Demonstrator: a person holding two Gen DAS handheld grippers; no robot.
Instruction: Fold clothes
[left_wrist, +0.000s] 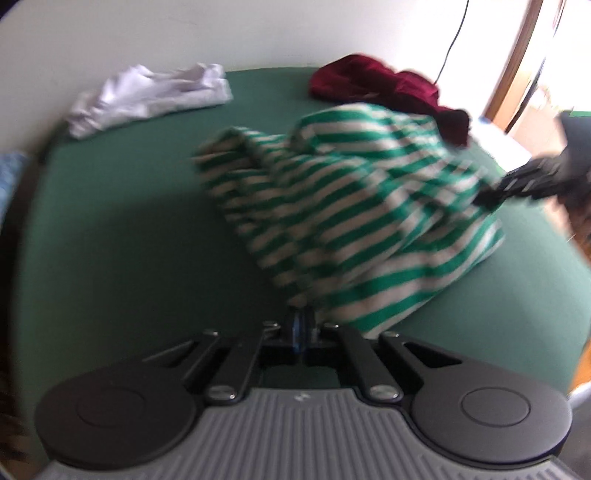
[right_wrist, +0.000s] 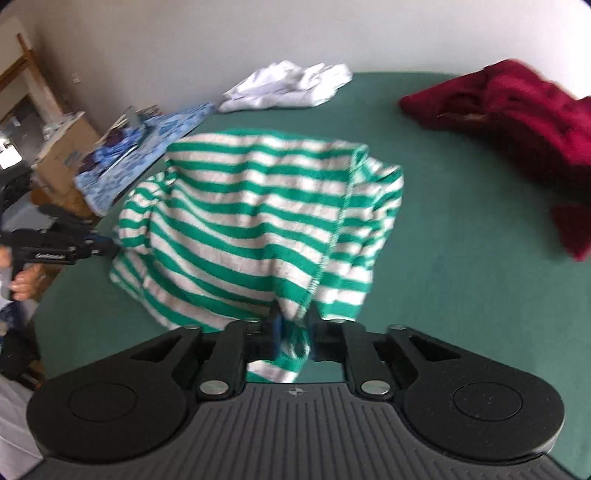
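Observation:
A green-and-white striped garment (left_wrist: 351, 206) (right_wrist: 251, 221) is bunched up and held off the green table (left_wrist: 129, 240) (right_wrist: 461, 258) between both grippers. My left gripper (left_wrist: 301, 328) is shut on one edge of it, and the right wrist view shows this gripper (right_wrist: 110, 247) at the garment's left side. My right gripper (right_wrist: 294, 328) has a thick fold of striped cloth pinched between its fingers, with a bit hanging below them. In the left wrist view it (left_wrist: 487, 195) grips the garment's right side. Both views are blurred.
A crumpled white garment (left_wrist: 147, 96) (right_wrist: 291, 86) lies at the table's far edge and a dark red garment (left_wrist: 388, 88) (right_wrist: 517, 114) at the far right. A blue patterned cloth (right_wrist: 147, 147) and a cardboard box (right_wrist: 62, 147) sit off the table's left. A person's hand (right_wrist: 26, 282) holds the left gripper.

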